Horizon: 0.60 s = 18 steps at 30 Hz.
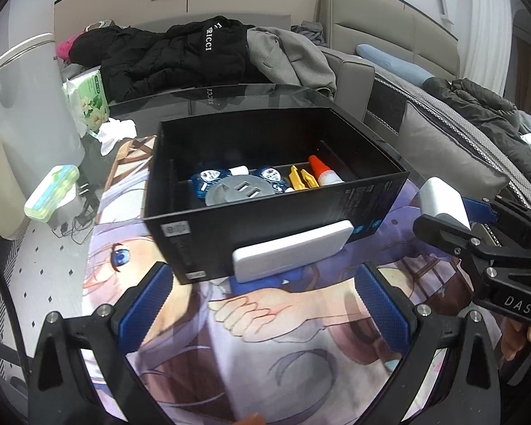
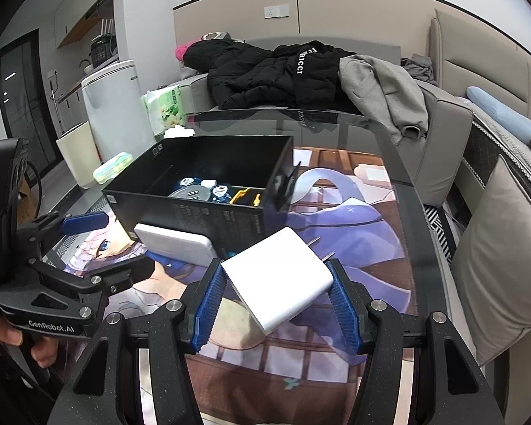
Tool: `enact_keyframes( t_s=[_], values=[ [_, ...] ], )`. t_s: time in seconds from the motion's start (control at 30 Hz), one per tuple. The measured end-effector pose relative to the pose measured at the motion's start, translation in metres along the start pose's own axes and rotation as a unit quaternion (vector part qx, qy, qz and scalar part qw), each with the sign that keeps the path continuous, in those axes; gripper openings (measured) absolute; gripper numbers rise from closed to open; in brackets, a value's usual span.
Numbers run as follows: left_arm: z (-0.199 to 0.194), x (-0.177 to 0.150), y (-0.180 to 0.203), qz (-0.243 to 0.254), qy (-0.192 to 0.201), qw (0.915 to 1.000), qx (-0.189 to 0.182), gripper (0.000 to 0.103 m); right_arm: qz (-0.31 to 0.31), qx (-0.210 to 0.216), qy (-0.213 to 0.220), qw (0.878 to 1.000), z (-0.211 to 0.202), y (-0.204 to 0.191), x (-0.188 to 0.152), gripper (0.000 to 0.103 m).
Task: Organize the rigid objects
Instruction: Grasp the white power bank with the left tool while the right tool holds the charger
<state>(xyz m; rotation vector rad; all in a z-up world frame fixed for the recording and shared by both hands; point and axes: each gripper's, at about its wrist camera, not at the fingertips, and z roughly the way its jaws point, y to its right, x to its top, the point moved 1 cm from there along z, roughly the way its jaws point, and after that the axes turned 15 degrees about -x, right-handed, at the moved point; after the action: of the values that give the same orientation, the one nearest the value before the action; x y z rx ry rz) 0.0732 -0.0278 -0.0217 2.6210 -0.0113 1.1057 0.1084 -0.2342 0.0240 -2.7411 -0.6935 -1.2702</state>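
A black open box (image 1: 251, 226) (image 2: 201, 212) stands on the printed mat and holds a grey round plug adapter (image 1: 240, 191), blue packets, yellow clips (image 1: 301, 179) and an orange-capped bottle (image 1: 320, 171). A white power bank (image 1: 290, 249) (image 2: 177, 244) leans against the box's near wall. My left gripper (image 1: 265, 304) (image 2: 124, 241) is open just short of it, with nothing pressed between its blue pads. My right gripper (image 2: 276, 301) (image 1: 453, 212) is shut on a white plug charger (image 2: 283, 279) (image 1: 440, 200), held above the mat to the right of the box, prongs pointing away.
The glass table's (image 2: 389, 134) edge curves round at the right. A green tissue pack (image 1: 88, 95), a crumpled tissue (image 1: 116, 134) and a green case (image 1: 51, 191) sit left of the box. Black and grey clothes (image 1: 194, 53) lie on the sofa behind.
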Motion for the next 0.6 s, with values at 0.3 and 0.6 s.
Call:
enact_keyframes(
  t_s=[0.3, 0.6],
  values=[
    [0.021, 0.002, 0.008, -0.032, -0.018, 0.9990, 0.026, 0.103, 0.015, -0.020, 0.000, 1.000, 0.006, 0.021, 0.005, 0.058],
    [0.038, 0.009, 0.013, -0.065, -0.019, 0.9970, 0.037, 0.103, 0.017, -0.020, -0.004, 1.000, 0.010, 0.023, 0.004, 0.058]
  ],
)
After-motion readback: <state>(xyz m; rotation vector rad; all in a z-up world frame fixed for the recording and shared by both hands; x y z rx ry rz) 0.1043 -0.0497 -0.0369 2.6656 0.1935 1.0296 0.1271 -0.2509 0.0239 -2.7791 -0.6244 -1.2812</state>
